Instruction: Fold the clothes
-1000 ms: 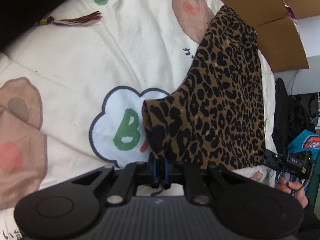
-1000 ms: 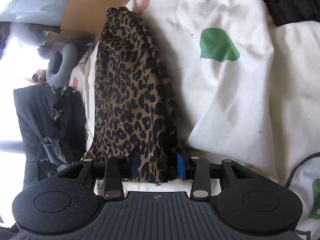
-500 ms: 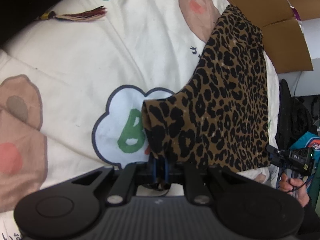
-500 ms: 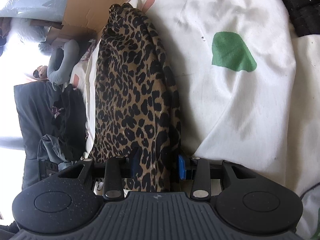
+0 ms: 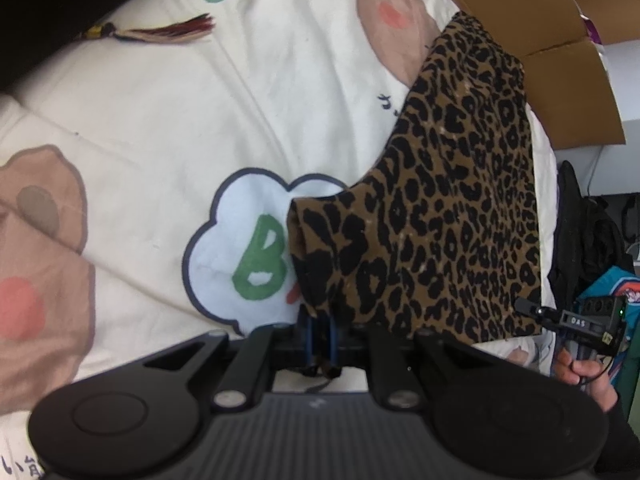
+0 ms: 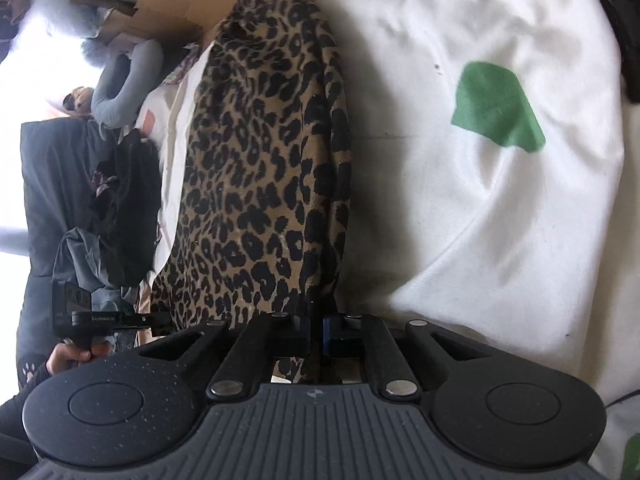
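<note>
A leopard-print garment [image 5: 452, 216] lies stretched over a white printed bedspread [image 5: 160, 120]. My left gripper [image 5: 320, 334] is shut on its near corner, the blue fingertips pinched together with cloth between them. In the right wrist view the same garment [image 6: 264, 168] runs away from me in a long folded strip. My right gripper [image 6: 318, 330] is shut on its near end. The other gripper shows in each view, at the garment's far edge: the right one [image 5: 576, 320] and the left one [image 6: 108, 320].
Brown cardboard [image 5: 532, 40] stands past the garment's far end. A tassel [image 5: 160, 32] lies on the bedspread at the upper left. Dark clothes and bags [image 6: 120, 200] pile beside the bed. A black item [image 6: 624, 20] lies at the upper right.
My right gripper has closed from open onto the garment's near end and has shifted along the bed. The left gripper stays shut on its corner, moved slightly.
</note>
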`<move>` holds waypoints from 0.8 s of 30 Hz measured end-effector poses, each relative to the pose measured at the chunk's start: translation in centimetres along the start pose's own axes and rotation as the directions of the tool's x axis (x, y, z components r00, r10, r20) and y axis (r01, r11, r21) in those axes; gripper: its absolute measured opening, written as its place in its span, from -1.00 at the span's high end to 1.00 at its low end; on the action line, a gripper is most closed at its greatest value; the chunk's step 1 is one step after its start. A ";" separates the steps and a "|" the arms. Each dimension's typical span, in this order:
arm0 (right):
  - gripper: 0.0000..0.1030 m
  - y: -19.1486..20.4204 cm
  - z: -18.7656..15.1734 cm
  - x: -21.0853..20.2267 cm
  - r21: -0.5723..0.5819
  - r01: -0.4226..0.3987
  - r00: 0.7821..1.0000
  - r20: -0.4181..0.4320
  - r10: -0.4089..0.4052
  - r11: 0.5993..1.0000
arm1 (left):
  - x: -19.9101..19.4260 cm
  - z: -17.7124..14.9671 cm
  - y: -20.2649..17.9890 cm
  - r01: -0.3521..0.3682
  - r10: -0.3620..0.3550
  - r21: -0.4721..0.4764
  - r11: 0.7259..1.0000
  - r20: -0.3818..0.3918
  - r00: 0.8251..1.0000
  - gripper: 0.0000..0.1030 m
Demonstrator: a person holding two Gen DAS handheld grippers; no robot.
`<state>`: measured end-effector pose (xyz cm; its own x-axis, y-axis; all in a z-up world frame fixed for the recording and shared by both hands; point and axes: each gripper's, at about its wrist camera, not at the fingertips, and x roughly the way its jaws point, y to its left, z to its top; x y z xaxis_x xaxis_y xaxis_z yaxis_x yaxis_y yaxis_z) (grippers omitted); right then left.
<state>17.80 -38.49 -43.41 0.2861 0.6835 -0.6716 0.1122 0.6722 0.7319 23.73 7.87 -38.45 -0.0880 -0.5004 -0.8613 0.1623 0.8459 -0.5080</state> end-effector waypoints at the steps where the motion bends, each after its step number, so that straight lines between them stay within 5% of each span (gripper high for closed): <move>1: 0.96 0.2 0.0 -0.2 -0.003 -0.002 1.000 0.000 0.002 1.000 | -0.4 -0.1 -0.2 0.003 -0.003 0.005 1.000 0.005 1.000 0.85; 24: 0.96 7.3 -4.0 -7.3 -0.053 -0.062 0.998 0.024 0.064 0.997 | -12.4 -2.9 -3.4 -0.002 -0.003 0.071 0.997 0.069 0.998 0.85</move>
<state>12.73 -37.44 -33.64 0.3157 0.7177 -0.6207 0.0438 0.6425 0.7651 21.40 11.79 -26.05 -0.0207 -0.5142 -0.8574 0.2322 0.8317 -0.5044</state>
